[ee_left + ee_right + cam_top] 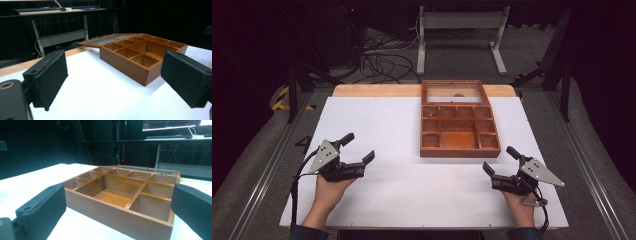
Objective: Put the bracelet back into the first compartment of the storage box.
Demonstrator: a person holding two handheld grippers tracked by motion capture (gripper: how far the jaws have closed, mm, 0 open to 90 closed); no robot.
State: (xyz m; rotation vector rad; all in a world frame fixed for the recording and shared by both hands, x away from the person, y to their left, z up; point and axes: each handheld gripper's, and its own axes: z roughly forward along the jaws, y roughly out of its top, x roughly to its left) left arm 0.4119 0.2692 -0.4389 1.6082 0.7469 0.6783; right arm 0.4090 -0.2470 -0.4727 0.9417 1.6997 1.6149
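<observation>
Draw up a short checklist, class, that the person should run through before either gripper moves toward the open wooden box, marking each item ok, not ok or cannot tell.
1. Left gripper open, jaws spread and holding nothing: ok.
2. Right gripper open, jaws spread and holding nothing: ok.
3. Wooden box sits flat on the white table, apart from both grippers: ok.
4. Lid swung fully back, lying behind the box: ok.
5. Compartments free of contents: those showing in the gripper views look bare, ok; a small dark mark on the lid panel, cannot tell what it is.
6. Path over the table between each gripper and the box unobstructed: ok.
</observation>
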